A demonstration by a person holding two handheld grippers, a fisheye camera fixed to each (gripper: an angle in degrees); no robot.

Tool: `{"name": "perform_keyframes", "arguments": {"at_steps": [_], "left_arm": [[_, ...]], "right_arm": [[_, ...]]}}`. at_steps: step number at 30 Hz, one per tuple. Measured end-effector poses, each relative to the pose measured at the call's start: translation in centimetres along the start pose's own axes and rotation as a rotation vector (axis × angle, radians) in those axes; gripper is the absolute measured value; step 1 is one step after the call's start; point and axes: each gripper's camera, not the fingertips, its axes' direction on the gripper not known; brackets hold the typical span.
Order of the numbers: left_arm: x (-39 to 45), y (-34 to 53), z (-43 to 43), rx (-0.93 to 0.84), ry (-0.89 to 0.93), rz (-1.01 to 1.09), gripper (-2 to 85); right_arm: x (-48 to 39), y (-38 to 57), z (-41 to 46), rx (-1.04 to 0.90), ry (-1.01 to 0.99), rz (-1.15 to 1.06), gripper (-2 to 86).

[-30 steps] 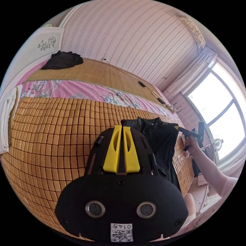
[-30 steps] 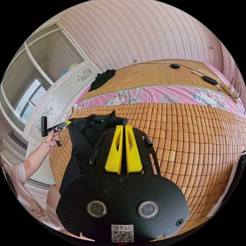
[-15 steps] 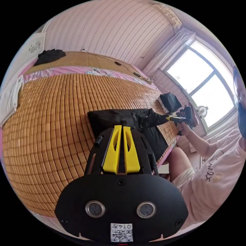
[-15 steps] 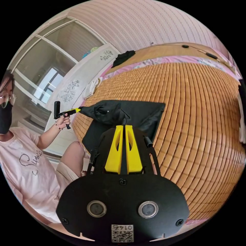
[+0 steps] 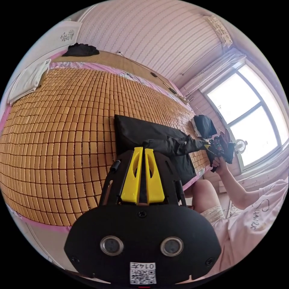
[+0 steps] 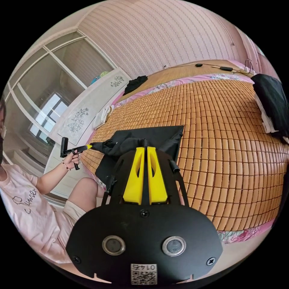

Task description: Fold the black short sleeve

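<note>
Left gripper (image 5: 144,148) and right gripper (image 6: 145,147), each clamped on the black shirt (image 5: 150,137), shirt stretched between them over the mat (image 5: 60,126); window (image 5: 243,120) in left gripper view, wardrobe (image 6: 60,84) in right; shirt lower and flatter than a second ago

The black short sleeve's (image 5: 156,141) near edge is hidden behind the left claw's (image 5: 142,150) housing.
</note>
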Motion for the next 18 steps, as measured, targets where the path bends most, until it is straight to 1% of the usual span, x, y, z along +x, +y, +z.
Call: {"name": "perform_keyframes", "arguments": {"at_steps": [3, 7, 8, 10, 14, 16, 18], "left_arm": [[-0.3, 3.1, 0.9, -0.043, -0.012, -0.005, -0.9], [-2.0, 6.6, 3.5, -0.147, -0.060, -0.063, -0.7], [-2.2, 7.4, 3.7, -0.148, -0.054, -0.082, -0.4], [-1.9, 8.1, 2.7, -0.114, -0.058, -0.075, 0.2], [0.8, 8.9, -0.1, -0.048, -0.215, 0.049, 0.6], [2.1, 8.9, 0.1, -0.005, -0.191, 0.102, 0.5], [3.4, 8.3, 3.4, -0.044, -0.066, 0.133, 1.7]], "right_arm": [[0.1, 3.3, 1.1, -0.059, 0.026, 0.052, 0.8], [1.0, 6.5, 4.0, -0.247, 0.113, 0.149, 1.1], [0.8, 6.6, 3.8, -0.244, 0.135, 0.150, 1.1], [-1.1, 6.3, 2.2, -0.204, 0.224, 0.100, 1.2], [-4.9, 4.4, 1.9, -0.204, 0.273, -0.046, 2.3], [-7.2, 2.8, 4.3, -0.229, 0.221, -0.121, 4.6], [-8.6, 1.7, 7.3, -0.272, 0.188, -0.155, 7.0]]}}
